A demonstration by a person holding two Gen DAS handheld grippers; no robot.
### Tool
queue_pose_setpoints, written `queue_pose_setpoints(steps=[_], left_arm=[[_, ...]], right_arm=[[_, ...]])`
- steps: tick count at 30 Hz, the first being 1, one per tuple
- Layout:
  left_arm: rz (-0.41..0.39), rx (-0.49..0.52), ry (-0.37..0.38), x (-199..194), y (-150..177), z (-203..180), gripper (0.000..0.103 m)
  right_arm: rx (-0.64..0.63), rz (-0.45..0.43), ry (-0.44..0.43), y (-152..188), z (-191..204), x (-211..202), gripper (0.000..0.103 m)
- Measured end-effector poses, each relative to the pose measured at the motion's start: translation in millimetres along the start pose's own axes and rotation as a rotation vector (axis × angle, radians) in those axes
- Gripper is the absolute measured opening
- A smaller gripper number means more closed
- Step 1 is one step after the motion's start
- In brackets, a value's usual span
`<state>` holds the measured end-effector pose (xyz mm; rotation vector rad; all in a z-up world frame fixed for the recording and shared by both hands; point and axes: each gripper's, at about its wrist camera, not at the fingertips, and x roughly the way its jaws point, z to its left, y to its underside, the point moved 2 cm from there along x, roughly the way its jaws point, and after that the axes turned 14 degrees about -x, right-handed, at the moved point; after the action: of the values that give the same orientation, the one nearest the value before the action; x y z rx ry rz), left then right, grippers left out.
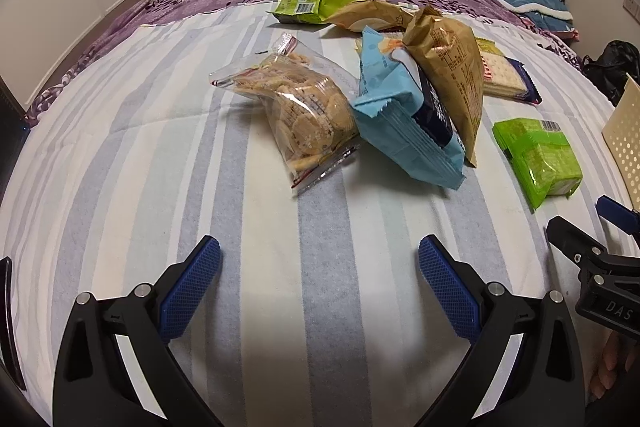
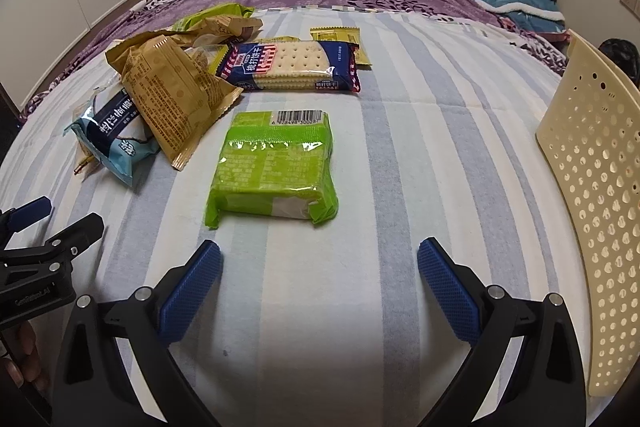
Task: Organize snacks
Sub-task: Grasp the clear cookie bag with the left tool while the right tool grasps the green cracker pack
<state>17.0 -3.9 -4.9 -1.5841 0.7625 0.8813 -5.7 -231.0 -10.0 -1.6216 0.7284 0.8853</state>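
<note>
Snacks lie scattered on a bed (image 1: 160, 155) covered with a soft striped blanket in pale blue, grey and cream. Going left to right in the left wrist view: a clear crinkly bag of round biscuits (image 1: 298, 115), a glossy light-blue packet (image 1: 394, 131) leaning against it, a tan paper-like pouch (image 1: 452, 75) propped over the blue one, a flat pack of square crackers (image 1: 506, 79) behind, and a shiny lime-green block-shaped packet (image 1: 536, 157) lying apart to the right. Another green packet (image 1: 314, 5) sits farther back. The left tool (image 1: 319, 267) hovers with its ribbed blue pads spread wide and empty, the biscuit bag ahead of it and well apart. In the right wrist view, the right tool (image 2: 319, 267) is likewise spread and grips nothing; the lime-green packet (image 2: 274, 169) lies flat just ahead of its tips, between them. A cream perforated plastic basket (image 2: 600, 211) stands at the right edge.
</note>
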Motion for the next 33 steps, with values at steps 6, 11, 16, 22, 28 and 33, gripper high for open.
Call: queue_pose_setpoints(steps=[6,11,16,22,28,33], left_arm=[[-0.018,-0.004,0.007,-4.2,-12.4,0.4,0.101],[-0.035,-0.026,0.003,-6.5,-24.6,7.3,0.101],[-0.056,-0.067,-0.011,-8.3,-40.3,20.9,0.101],[-0.080,-0.085,-0.012,-9.3,-54.4,25.5,0.101],[-0.086,-0.093,-0.016,-5.2,-63.9,23.3,0.101],[-0.091,-0.093,-0.015,-2.9,-70.4,21.7,0.101]], right_arm=[[0.004,-0.034,-0.037,-10.9,0.2,-6.0,0.098],[-0.025,-0.063,-0.039,-27.5,6.5,-5.7,0.098],[-0.062,-0.051,-0.033,-41.5,12.6,6.8,0.097],[-0.071,-0.014,-0.038,-41.6,14.7,20.6,0.077],[-0.092,-0.021,-0.024,-36.8,16.8,20.1,0.067],[-0.090,-0.028,-0.021,-35.6,16.0,19.3,0.067]])
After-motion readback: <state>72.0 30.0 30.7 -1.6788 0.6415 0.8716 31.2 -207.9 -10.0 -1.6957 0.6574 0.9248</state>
